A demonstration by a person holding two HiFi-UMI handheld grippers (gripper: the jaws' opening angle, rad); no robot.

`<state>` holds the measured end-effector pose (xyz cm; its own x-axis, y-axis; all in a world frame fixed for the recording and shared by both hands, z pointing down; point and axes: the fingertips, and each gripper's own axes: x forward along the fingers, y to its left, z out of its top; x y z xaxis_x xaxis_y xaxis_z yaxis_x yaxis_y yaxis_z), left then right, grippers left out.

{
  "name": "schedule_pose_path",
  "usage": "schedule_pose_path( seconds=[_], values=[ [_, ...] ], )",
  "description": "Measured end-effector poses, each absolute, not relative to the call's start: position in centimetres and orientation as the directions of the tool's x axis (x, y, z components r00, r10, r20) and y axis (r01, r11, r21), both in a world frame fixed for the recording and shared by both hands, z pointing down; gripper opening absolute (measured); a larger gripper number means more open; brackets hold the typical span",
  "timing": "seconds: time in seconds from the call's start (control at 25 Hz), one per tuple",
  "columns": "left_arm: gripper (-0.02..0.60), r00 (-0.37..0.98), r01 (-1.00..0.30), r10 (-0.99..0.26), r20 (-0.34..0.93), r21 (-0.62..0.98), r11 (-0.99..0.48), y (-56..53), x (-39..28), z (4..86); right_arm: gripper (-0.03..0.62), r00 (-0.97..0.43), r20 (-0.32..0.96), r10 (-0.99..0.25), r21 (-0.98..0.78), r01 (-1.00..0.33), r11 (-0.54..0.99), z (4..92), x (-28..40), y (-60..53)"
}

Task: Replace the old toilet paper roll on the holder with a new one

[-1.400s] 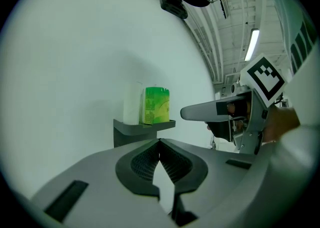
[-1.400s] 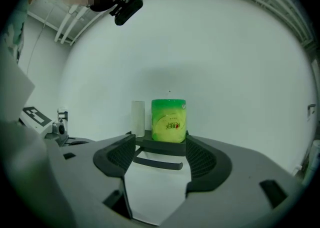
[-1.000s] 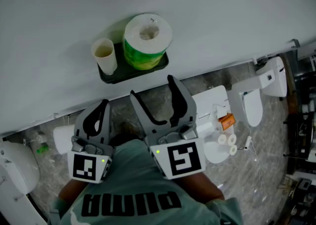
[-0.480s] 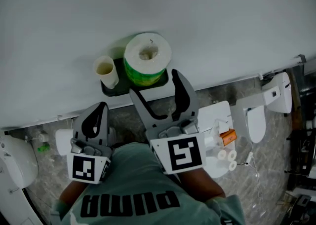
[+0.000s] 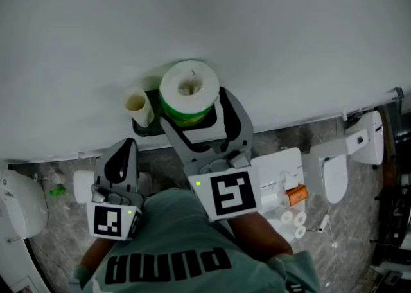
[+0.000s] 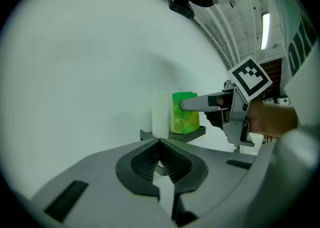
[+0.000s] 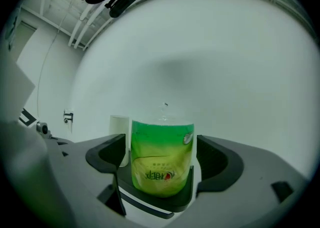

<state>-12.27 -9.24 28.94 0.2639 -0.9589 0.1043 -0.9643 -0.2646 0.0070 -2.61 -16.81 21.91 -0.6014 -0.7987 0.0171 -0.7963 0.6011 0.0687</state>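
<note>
Green new roll (image 5: 188,92) not yet grasped.
Right claw (image 7: 162,158), just opened wide, flanks it; left claw (image 6: 159,144) clenched, empty.

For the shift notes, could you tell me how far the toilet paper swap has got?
Done: nothing clearly. In hand: the right gripper, whose jaws have just been opening, straddles the green-wrapped roll on the black shelf without gripping it; the left gripper is shut, empty. Left: grasping it, then the swap itself.
</note>
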Motion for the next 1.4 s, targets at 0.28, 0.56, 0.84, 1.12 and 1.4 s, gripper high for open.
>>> schedule_pose_path(
  seconds=[0.28, 0.56, 0.84, 1.12, 1.4],
  values=[
    [0.005, 0.221, -0.975, -0.969, 0.106, 0.002, -0.222, -9.1, -12.5, 29.0, 0.433, -0.627, 0.028, -0.779, 0.074, -0.775, 0.627, 22.1, -3.3, -17.7],
    [0.005, 0.179, -0.984, -0.977, 0.12, -0.002, -0.18, -8.4, -13.3, 29.5, 0.433, -0.616, -0.007, -0.788, 0.061, -0.786, 0.615, 21.9, -3.3, -18.3],
    [0.005, 0.172, -0.985, -0.976, 0.134, 0.005, -0.173, -8.5, -13.3, 30.0, 0.431, -0.613, -0.033, -0.79, 0.05, -0.79, 0.611, 21.8, -3.3, -18.3],
    [0.005, 0.192, -0.981, -0.969, 0.152, 0.011, -0.193, -9.0, -13.1, 30.8, 0.426, -0.608, -0.065, -0.791, 0.001, -0.793, 0.609, 21.0, -3.0, -18.1],
    [0.005, 0.247, -0.968, -0.952, 0.178, 0.01, -0.249, -9.2, -10.2, 31.3, 0.425, -0.597, -0.086, -0.798, -0.053, -0.797, 0.602, 19.9, 0.5, -17.7]
  ],
)
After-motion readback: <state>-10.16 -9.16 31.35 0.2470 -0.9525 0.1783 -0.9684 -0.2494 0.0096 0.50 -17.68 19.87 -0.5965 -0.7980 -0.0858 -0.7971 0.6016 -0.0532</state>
